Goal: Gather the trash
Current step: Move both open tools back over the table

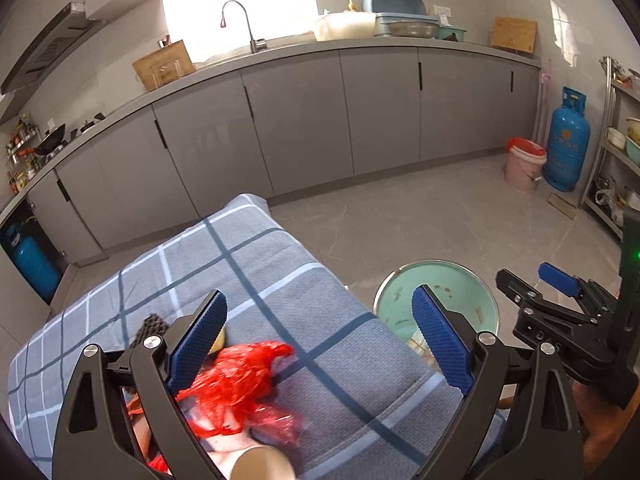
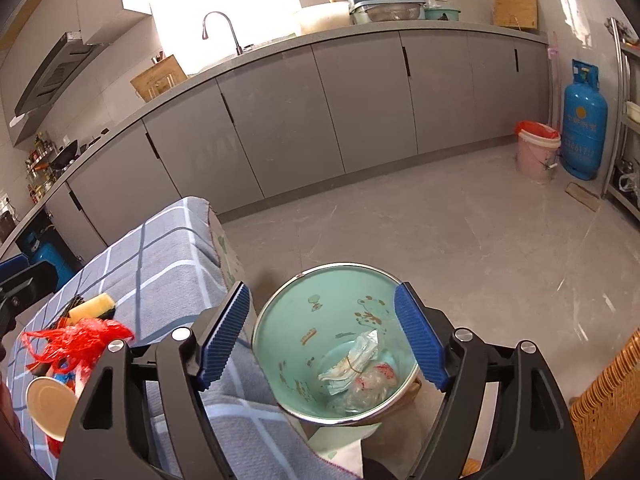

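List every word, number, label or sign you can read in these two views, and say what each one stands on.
Blue gas cylinder by the far wall: a round yellow emblem with pale characters and a row of digits below, too blurred to read.
Sticker on top of that cylinder: too small to read.
Green bin beside the table: painted brown and green marks, decoration and no letters.
Wooden boards on the counter: no text that I can make out.
Nothing else carries legible text.

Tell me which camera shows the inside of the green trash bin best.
Right wrist: the green trash bin lies open below it, crumpled wrappers at its bottom. The left wrist view shows only the bin's far inner wall, partly behind a finger.
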